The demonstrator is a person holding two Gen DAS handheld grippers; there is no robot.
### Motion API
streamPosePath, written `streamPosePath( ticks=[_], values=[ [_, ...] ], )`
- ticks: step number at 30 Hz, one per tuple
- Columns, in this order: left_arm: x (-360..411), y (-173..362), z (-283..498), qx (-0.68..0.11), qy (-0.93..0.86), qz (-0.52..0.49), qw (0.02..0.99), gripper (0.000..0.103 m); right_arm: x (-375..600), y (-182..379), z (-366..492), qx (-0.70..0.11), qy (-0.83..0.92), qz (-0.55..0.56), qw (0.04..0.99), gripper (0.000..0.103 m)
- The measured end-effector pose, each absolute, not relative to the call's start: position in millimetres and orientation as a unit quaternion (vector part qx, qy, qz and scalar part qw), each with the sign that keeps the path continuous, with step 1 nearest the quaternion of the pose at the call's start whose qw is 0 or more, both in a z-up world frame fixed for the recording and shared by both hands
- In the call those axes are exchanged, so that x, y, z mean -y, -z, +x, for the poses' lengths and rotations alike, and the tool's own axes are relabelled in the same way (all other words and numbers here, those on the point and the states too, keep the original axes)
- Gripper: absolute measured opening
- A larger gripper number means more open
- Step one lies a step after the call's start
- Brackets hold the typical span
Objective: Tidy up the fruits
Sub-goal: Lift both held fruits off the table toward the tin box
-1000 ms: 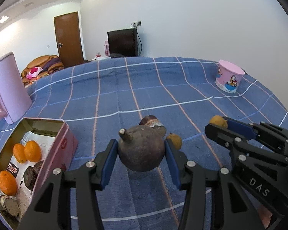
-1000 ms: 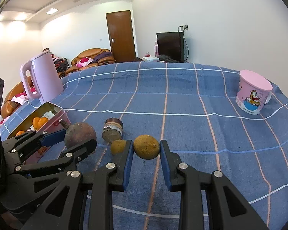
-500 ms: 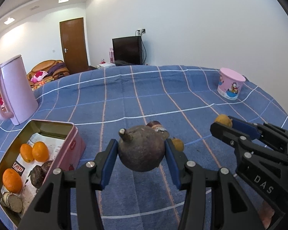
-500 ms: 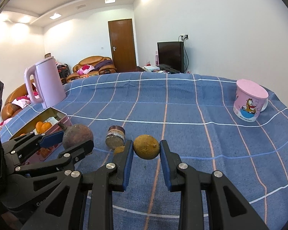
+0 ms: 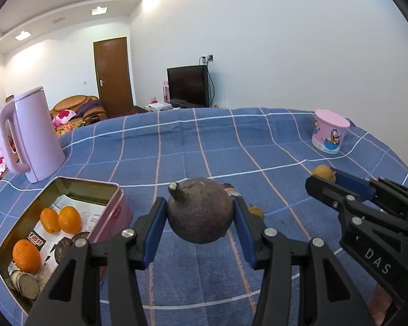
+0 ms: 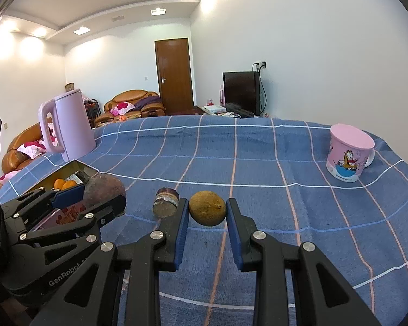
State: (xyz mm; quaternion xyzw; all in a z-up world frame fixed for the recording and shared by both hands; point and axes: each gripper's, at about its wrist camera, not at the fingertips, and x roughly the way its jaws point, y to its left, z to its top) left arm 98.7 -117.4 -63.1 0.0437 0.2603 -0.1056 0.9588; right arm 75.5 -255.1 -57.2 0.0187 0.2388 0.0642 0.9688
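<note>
Left gripper (image 5: 200, 216) clamped on the dark round fruit (image 5: 200, 212), stem up-left, held clear above the blue checked cloth (image 5: 176, 146). Right gripper (image 6: 207, 212) pinching the small yellow-brown fruit (image 6: 207, 211), also off the cloth. Pink tin (image 5: 110, 190) sits to my left, open, with 3 orange fruits (image 5: 59, 220) and dark round pieces inside. A cut dark fruit half (image 6: 166, 205) sits on the cloth just left of the right jaws. Pink kettle (image 5: 32, 135) behind the tin, pink cup (image 5: 329, 131) far right.
</note>
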Motion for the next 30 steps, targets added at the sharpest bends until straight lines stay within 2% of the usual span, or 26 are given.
streamPosePath(
  ticks=[30],
  values=[
    [112,54,78,-0.196,0.083,0.041,0.976,0.051,249,46,47,-0.159,-0.060,-0.004,0.985,0.029]
  ],
)
